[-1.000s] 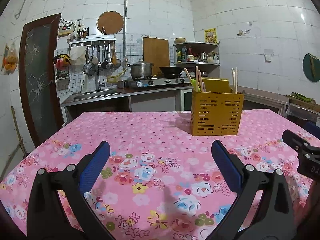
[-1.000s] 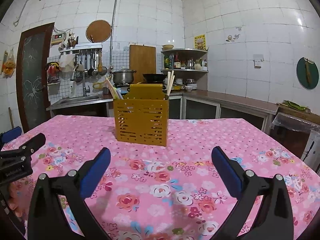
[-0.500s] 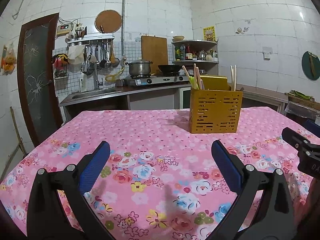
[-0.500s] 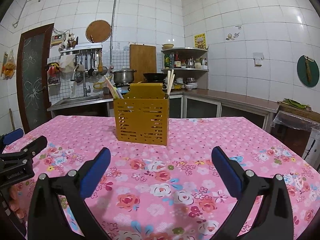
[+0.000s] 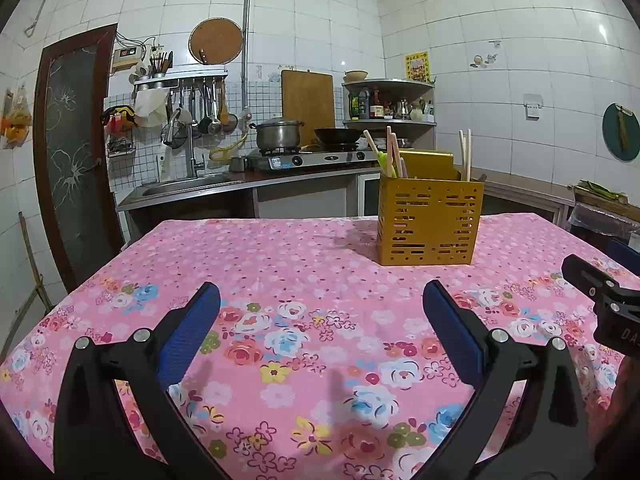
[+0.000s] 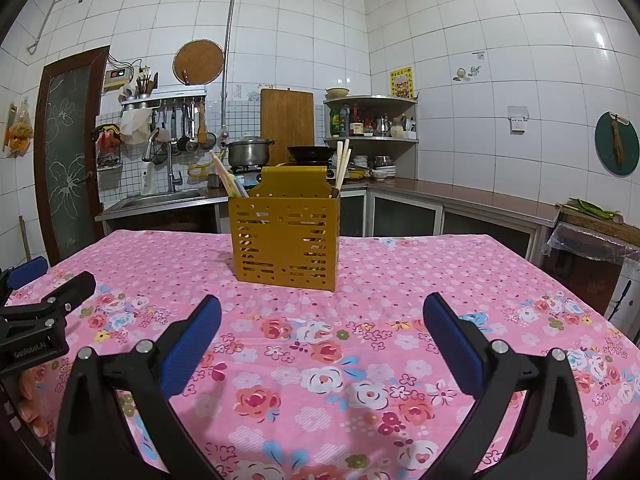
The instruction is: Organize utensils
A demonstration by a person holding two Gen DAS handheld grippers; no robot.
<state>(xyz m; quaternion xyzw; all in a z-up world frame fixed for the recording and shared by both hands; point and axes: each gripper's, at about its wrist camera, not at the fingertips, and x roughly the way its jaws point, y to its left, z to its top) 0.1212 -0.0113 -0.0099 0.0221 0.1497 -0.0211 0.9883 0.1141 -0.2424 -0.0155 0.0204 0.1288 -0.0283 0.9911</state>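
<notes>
Left wrist view: yellow slotted utensil holder (image 5: 430, 226), upright on the far half of the surface (image 5: 280, 280), right of centre, well apart from both tools. Contents, left compartment: several wooden chopsticks (image 5: 390, 152) leaning left, with one green utensil (image 5: 385, 162) among them; right compartment: a pale pair of chopsticks (image 5: 465, 154) standing nearly upright. Raised back panel of the holder visible between the two groups. Surface: covered by a pink floral tablecloth, bare around the holder. Left tool (image 5: 320, 328): low over the near edge, blue-padded fingers spread wide, nothing between them. Right tool (image 6: 322, 330): same condition in the right wrist view, fingers wide apart and empty, facing the holder (image 6: 285, 240) almost head-on; each tool shows at the side edge of the other's view. Background: steel sink and tap, hanging ladles, a lidded pot (image 5: 278, 134) and a dark wok on a gas stove, a wooden cutting board against the tiled wall, corner shelves with bottles.
</notes>
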